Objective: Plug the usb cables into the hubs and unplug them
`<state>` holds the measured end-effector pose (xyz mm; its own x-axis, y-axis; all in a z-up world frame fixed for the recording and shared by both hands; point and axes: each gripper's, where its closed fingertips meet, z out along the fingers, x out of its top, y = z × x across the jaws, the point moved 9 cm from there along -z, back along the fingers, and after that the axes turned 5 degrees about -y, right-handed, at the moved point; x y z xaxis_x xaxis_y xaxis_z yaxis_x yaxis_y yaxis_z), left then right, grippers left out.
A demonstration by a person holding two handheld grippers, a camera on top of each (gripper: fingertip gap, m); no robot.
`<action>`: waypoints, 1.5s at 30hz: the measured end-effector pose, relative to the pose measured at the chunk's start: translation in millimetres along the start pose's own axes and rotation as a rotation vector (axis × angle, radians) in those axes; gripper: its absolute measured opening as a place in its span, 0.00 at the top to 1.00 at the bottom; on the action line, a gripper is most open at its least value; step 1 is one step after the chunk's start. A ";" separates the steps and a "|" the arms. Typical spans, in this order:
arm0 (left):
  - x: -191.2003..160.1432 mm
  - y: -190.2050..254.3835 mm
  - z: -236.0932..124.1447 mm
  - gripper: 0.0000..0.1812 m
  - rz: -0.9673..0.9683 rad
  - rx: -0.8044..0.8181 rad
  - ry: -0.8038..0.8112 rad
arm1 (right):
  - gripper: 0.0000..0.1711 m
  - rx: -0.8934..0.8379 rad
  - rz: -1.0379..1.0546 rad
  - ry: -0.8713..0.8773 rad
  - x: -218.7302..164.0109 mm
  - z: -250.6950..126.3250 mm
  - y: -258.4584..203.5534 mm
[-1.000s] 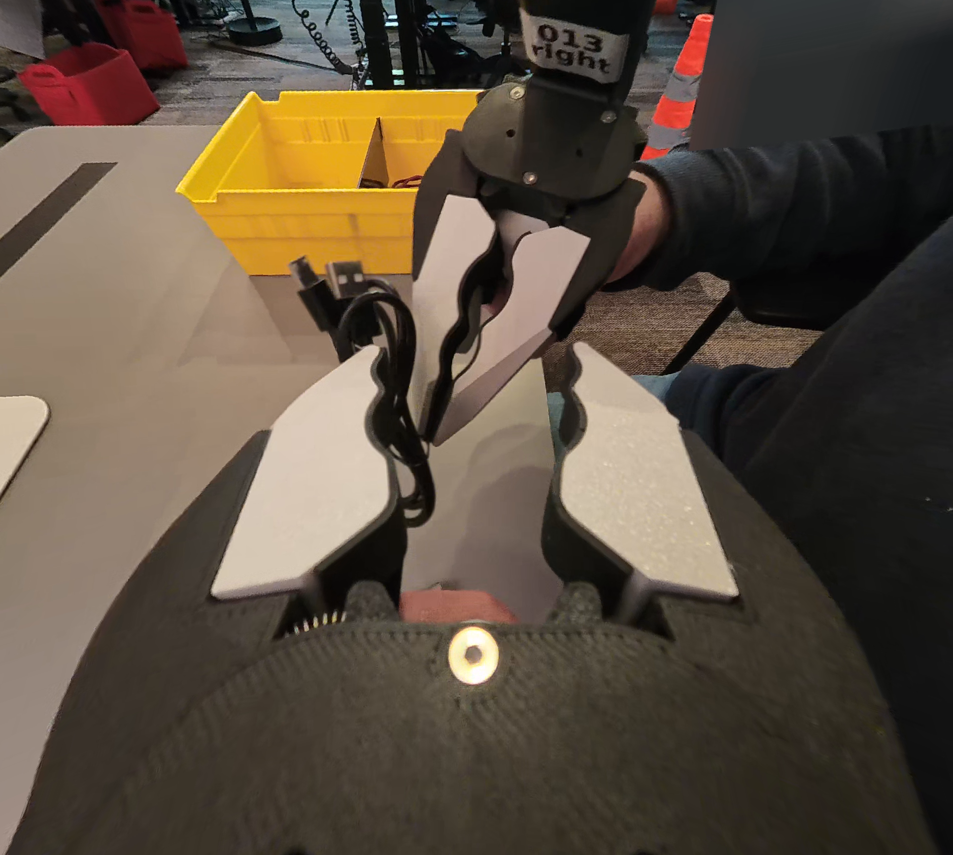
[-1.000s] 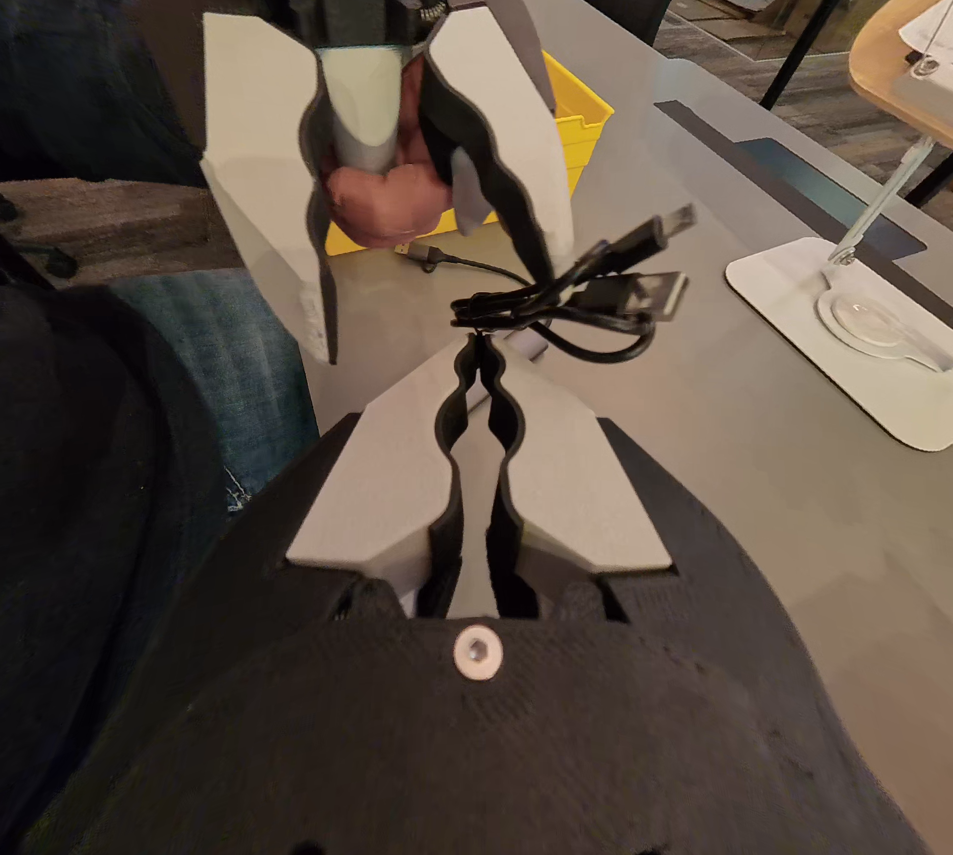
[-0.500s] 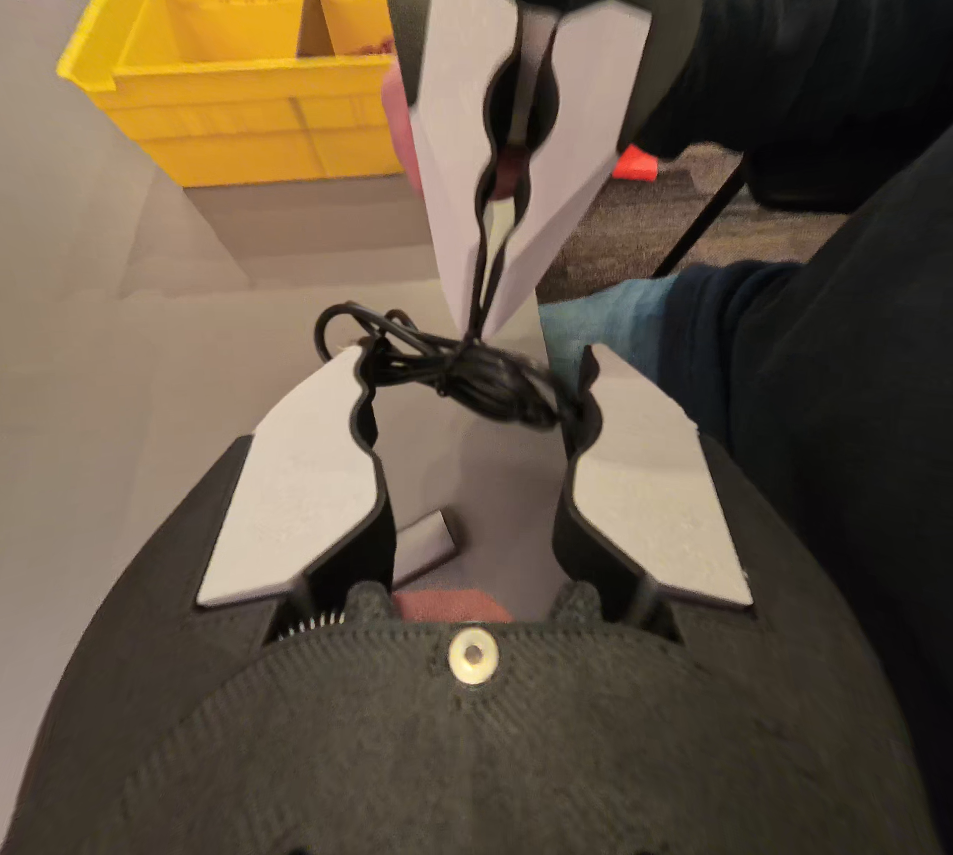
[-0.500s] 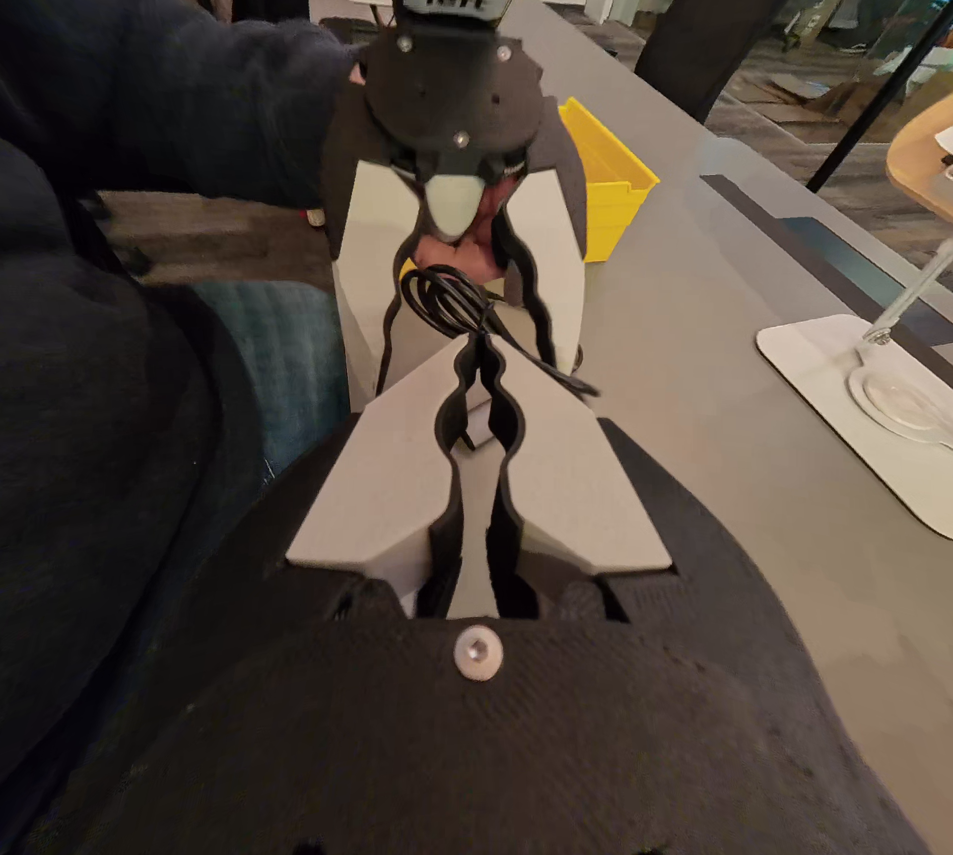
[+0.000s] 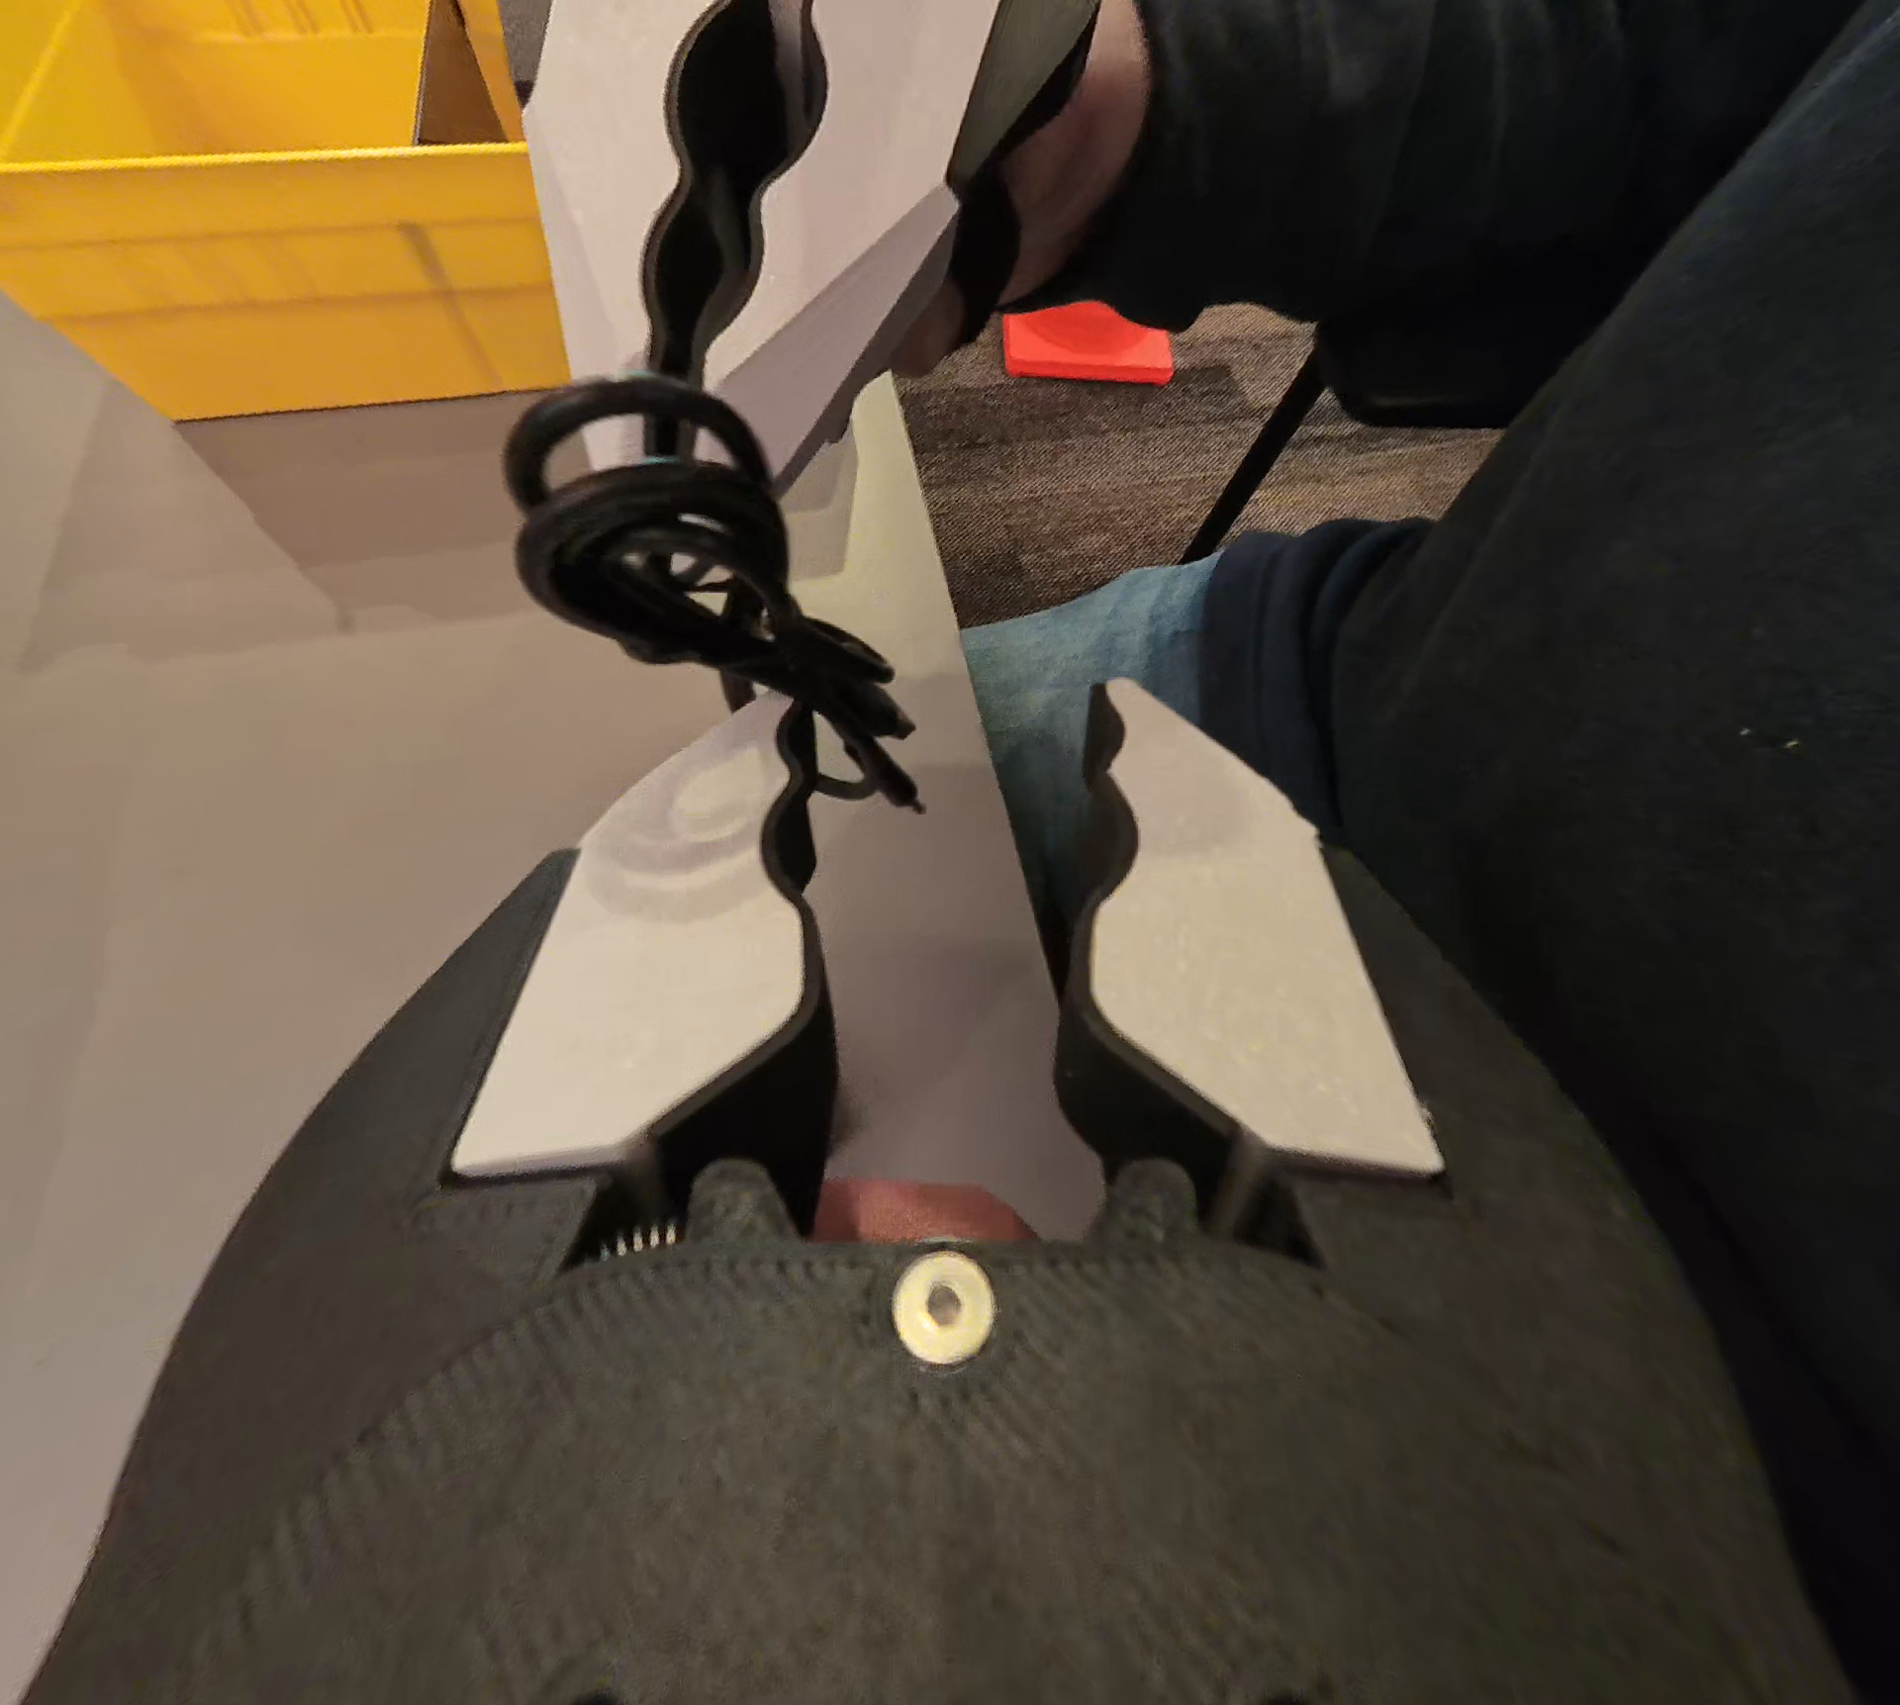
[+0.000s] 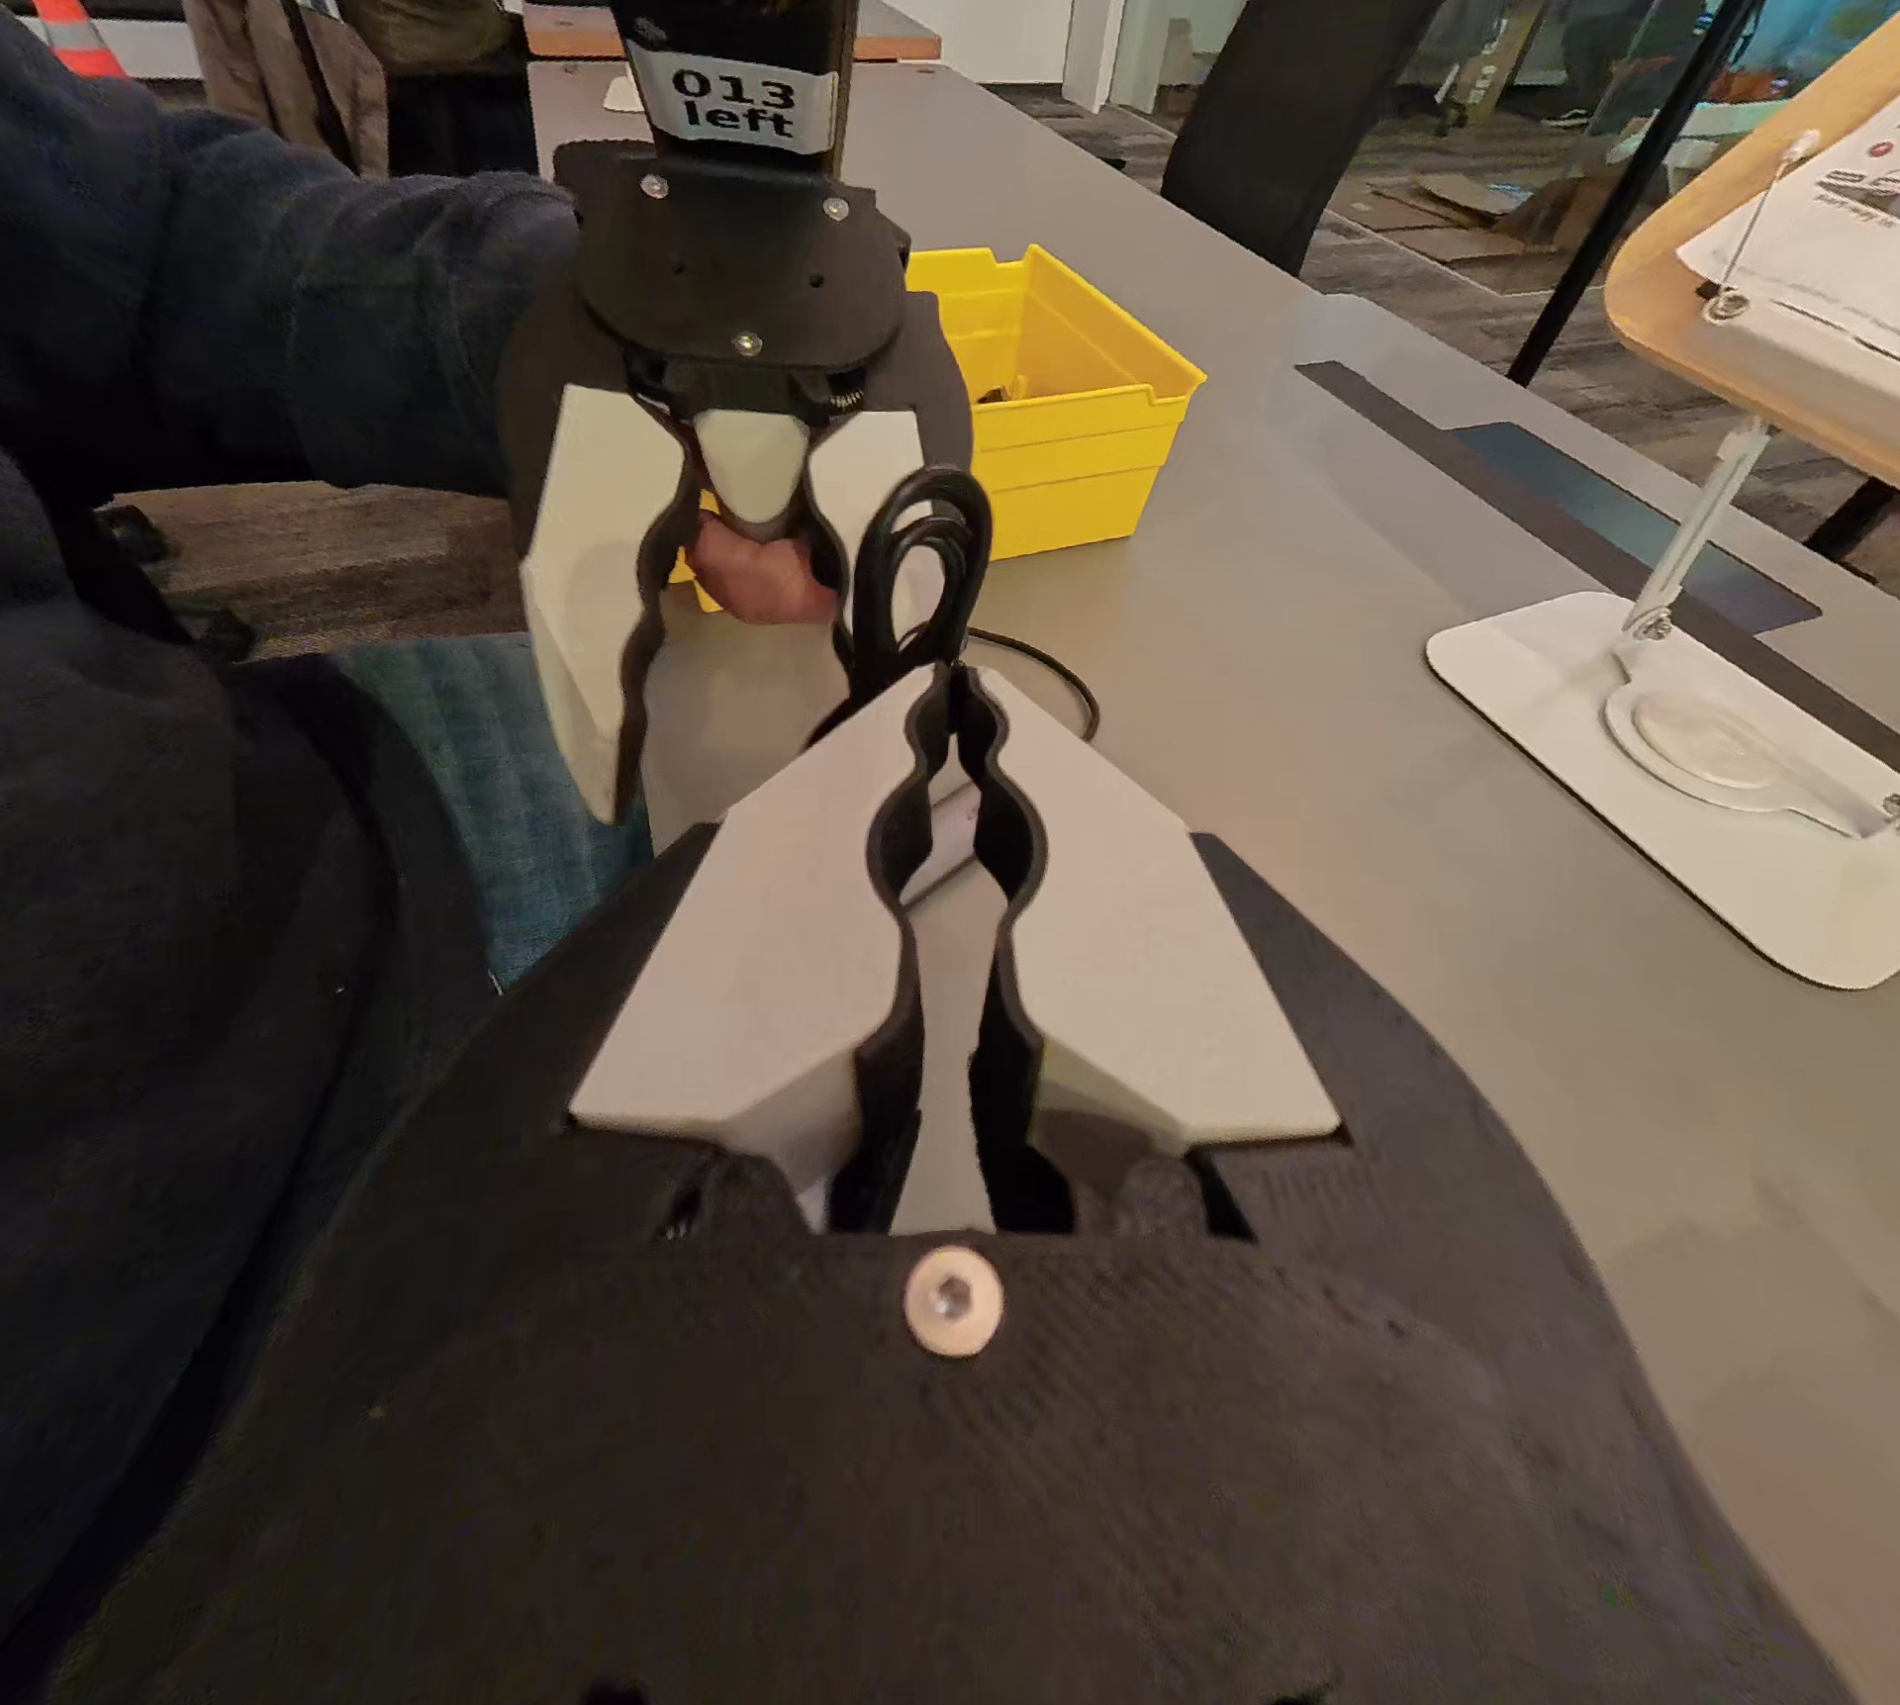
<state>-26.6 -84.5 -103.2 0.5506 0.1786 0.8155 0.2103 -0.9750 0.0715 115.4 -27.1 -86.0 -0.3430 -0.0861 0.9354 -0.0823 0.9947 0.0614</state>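
A coiled black usb cable (image 5: pixel 658 545) hangs from my right gripper (image 5: pixel 684 360), which comes down from above and is shut on it. The cable's loose end dangles beside the left finger of my left gripper (image 5: pixel 936 710), which is open and holds nothing. In the right wrist view my right gripper (image 6: pixel 951 679) pinches the cable (image 6: pixel 925 545) at its tips. The left gripper (image 6: pixel 730 751) faces it with open jaws. A pale slim object (image 6: pixel 951 833) shows through the gap between my right fingers; I cannot tell whether it is a hub.
A yellow divided bin (image 5: pixel 257 216) stands on the grey table (image 5: pixel 257 782), also in the right wrist view (image 6: pixel 1069 442). Another thin cable (image 6: pixel 1069 689) lies on the table. A white stand base (image 6: pixel 1645 782) is at the right. The table edge and a person's leg (image 5: pixel 1080 628) are close by.
My left gripper has drawn back, so the cable bundle now hangs in front of its fingers instead of between them. Its jaws have narrowed a little. My right gripper kept hold of the cable.
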 end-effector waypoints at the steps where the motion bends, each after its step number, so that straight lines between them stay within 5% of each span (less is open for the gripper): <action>1: 0.8 0.6 -0.3 0.73 -0.009 -0.017 0.020 | 1.00 -0.008 0.001 -0.002 -0.3 0.0 0.7; 14: 7.7 0.6 -2.9 0.75 -0.143 -0.158 0.330 | 1.00 -0.081 0.031 -0.031 -4.7 -1.7 7.0; 27: 18.3 -4.9 -11.1 0.73 -0.169 -0.036 0.498 | 1.00 -0.078 0.059 -0.070 -11.4 6.1 5.5; 45: 7.5 -21.4 -7.5 0.62 -0.150 0.181 0.228 | 1.00 0.042 -0.036 -0.046 -1.5 5.7 -10.0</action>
<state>-33.0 -63.3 -94.3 0.3121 0.2642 0.9125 0.4265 -0.8973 0.1139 111.4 -37.2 -89.9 -0.3818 -0.1248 0.9158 -0.1344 0.9878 0.0786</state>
